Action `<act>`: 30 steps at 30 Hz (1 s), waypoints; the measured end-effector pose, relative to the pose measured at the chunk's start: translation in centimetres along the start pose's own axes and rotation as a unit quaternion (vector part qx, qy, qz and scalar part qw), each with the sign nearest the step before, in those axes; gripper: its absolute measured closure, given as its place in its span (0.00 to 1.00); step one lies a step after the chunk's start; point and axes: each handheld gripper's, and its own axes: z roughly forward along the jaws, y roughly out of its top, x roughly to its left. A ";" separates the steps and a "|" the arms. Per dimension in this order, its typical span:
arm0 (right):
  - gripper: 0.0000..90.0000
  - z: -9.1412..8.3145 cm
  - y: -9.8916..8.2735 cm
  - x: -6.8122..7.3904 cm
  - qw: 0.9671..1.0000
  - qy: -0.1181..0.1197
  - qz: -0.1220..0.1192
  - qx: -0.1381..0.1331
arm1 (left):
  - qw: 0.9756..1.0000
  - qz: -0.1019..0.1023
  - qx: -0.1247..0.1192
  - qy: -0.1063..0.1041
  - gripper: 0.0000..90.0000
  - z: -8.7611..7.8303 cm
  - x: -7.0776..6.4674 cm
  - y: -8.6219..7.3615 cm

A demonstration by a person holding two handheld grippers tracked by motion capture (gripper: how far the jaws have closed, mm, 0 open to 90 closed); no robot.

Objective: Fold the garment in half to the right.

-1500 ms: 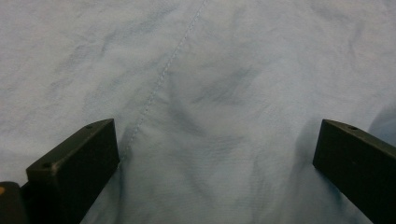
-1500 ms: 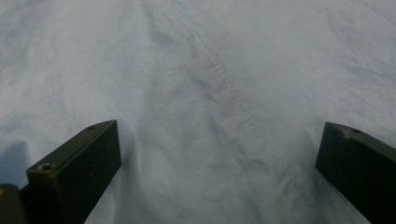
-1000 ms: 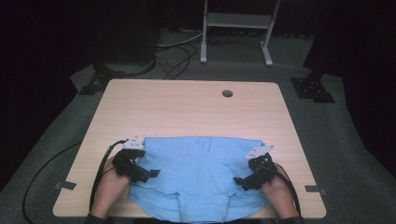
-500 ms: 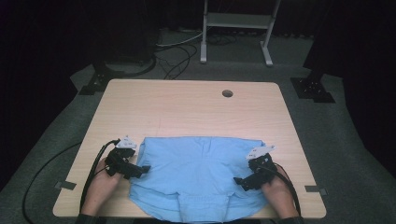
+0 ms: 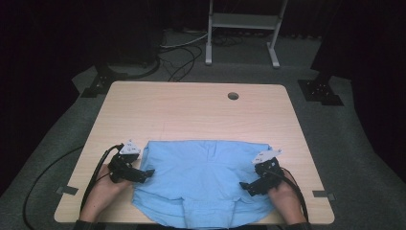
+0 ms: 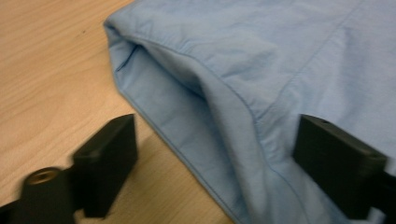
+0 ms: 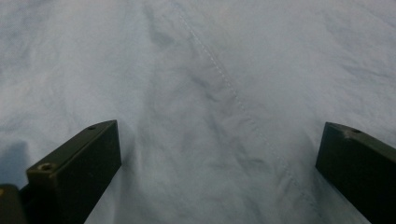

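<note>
A light blue garment [image 5: 201, 182] lies flat at the near edge of the wooden table [image 5: 191, 115], its hem hanging slightly over the front. My left gripper [image 5: 148, 175] rests at the garment's left edge. In the left gripper view the folded edge of the garment [image 6: 261, 60] lies between the jaws of my left gripper [image 6: 215, 158]. These jaws have just been closing, but gaps remain beside the cloth. My right gripper [image 5: 246, 188] sits on the garment's right side. Seen up close, my right gripper [image 7: 219, 172] is wide open above the flat cloth [image 7: 210, 70] and its seam.
A round cable hole [image 5: 233, 96] is in the table's far side. Bare wood stretches from the garment to the far edge. A metal stand [image 5: 242, 28] and cables are on the dark floor behind. Each gripper's cable trails off the near edge.
My left gripper has shifted a little to the left, out to the garment's left edge. The right gripper and the garment have stayed where they were.
</note>
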 end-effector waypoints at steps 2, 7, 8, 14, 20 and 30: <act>0.00 0.0 0.0 0.0 1.000 0.000 0.000 0.000 | 1.000 0.008 -0.006 -0.007 0.32 -0.3 -0.1 -0.1; 0.00 0.0 0.0 0.0 1.000 -0.001 0.000 -0.001 | 0.999 0.012 -0.017 -0.023 0.56 -0.5 0.0 -0.3; 0.00 0.0 0.0 0.1 1.000 -0.001 0.001 0.000 | 0.999 0.019 -0.017 -0.026 0.60 -0.5 -0.1 -0.3; 0.00 0.0 0.1 0.1 1.000 -0.002 0.001 0.003 | 0.998 0.025 -0.017 -0.063 0.86 -0.5 -0.1 -0.2; 0.00 0.0 0.1 0.0 1.000 0.000 0.000 0.003 | 0.997 0.040 -0.024 -0.068 0.95 -0.4 -0.1 -0.3; 0.00 0.3 0.6 -0.2 1.000 0.007 -0.012 0.007 | 0.993 0.050 -0.070 -0.076 0.96 -1.8 -0.1 0.5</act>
